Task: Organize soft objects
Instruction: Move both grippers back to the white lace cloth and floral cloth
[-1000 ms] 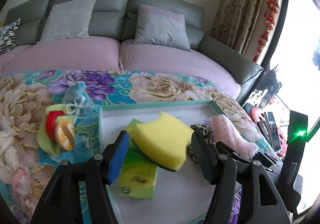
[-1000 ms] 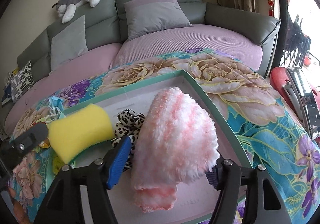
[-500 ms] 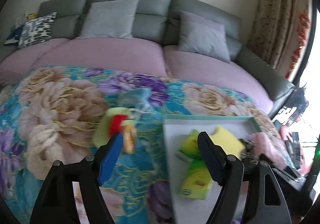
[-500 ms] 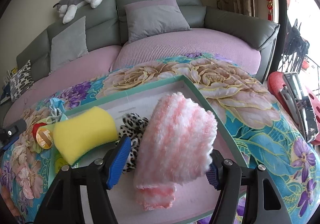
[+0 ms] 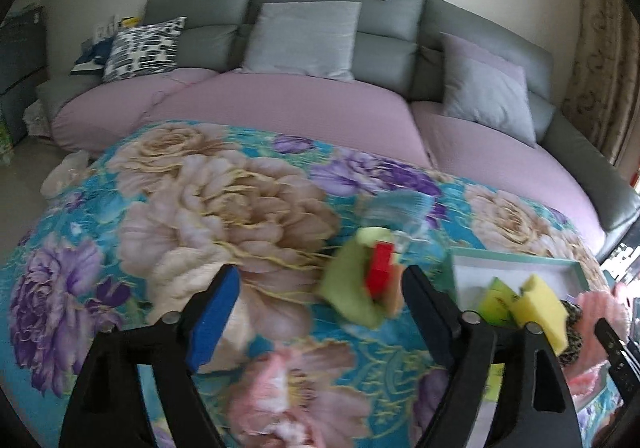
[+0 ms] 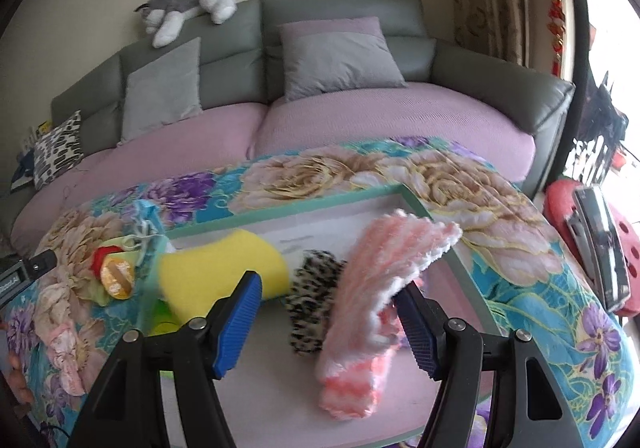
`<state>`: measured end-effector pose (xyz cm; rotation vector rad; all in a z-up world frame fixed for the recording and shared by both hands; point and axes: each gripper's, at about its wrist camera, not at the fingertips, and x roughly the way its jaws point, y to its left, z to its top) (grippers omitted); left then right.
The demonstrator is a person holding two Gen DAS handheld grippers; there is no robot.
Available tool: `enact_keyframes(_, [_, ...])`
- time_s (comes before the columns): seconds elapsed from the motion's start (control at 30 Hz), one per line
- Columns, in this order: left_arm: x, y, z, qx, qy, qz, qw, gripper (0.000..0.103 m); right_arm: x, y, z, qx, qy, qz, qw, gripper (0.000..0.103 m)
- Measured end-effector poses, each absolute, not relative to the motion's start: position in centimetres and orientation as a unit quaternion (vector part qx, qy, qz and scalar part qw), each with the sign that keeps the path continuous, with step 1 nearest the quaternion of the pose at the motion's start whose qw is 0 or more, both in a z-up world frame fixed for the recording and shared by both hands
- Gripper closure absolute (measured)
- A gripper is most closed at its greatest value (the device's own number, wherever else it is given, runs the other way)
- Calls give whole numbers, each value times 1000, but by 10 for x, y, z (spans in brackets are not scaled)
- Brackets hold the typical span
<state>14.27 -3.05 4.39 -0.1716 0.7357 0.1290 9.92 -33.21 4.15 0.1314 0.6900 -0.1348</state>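
Left wrist: left gripper [image 5: 320, 312] jaws opening, nothing between; green pile with red piece [image 5: 360, 288] at 12 o'clock on table, not yet collected.
Right wrist: right gripper [image 6: 328, 324] holds pink fluffy cloth [image 6: 372, 304] over tray [image 6: 304, 207]; yellow sponge [image 6: 224, 272], leopard scrunchie [image 6: 312, 308] already inside.

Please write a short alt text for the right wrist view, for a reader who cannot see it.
The right gripper holds a fluffy pink cloth above a shallow tray on a floral blanket. A yellow sponge and a leopard-print scrunchie lie in the tray; a grey sofa stands behind.
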Motion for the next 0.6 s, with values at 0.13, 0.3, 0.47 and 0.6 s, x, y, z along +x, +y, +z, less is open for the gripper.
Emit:
enact_keyframes(0.13, [140, -8, 46, -102, 354, 81, 926, 14, 101, -312, 46, 48, 333, -47, 941, 32])
enact_keyframes(0.3, [133, 24, 49, -124, 352, 115, 920, 14, 103, -279, 52, 35, 323, -4, 946, 32])
enact_keyframes(0.47, [125, 54, 49, -140, 353, 148, 913, 14, 106, -241, 53, 27, 323, 50, 945, 32])
enact_keyframes(0.6, [120, 73, 45, -151, 361, 164, 906, 14, 109, -207, 48, 15, 331, 94, 939, 32])
